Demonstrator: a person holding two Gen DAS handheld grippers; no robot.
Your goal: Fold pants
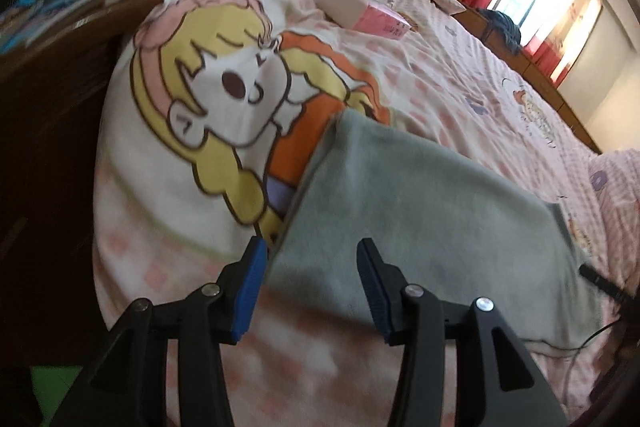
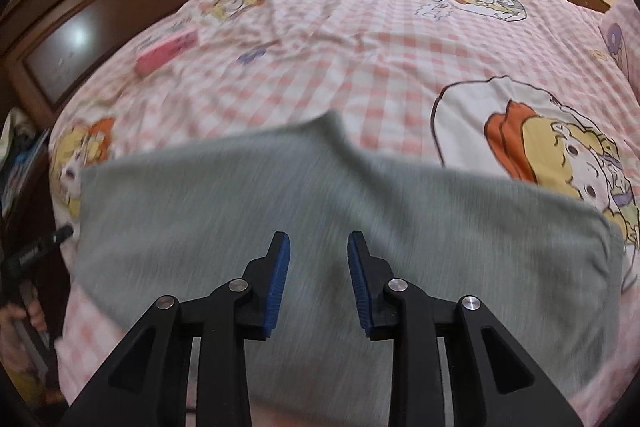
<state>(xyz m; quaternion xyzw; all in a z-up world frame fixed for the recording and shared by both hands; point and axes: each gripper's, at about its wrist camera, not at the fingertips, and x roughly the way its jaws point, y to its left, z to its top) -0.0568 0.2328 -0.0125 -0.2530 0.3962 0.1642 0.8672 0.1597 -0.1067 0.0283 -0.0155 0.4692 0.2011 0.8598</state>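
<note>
I had one pair of grey pants (image 2: 340,211) lying flat on the bed (image 2: 360,67), folded into a broad rectangle near the bed's near edge. My right gripper (image 2: 319,283) hovered directly over the middle of them, its jaws apart with nothing between them. My left gripper (image 1: 310,287) sat at the pants' left end, also spread wide and empty, one blue pad (image 1: 252,291) over the bedcover just off the cloth and the other above the grey fabric. From the right wrist view the pants' long axis ran left to right, along the near edge of the bed. Farther up the bed, towards the dark wooden headboard (image 2: 100,7), lay one pink box (image 1: 364,11), well apart from the pants.
</note>
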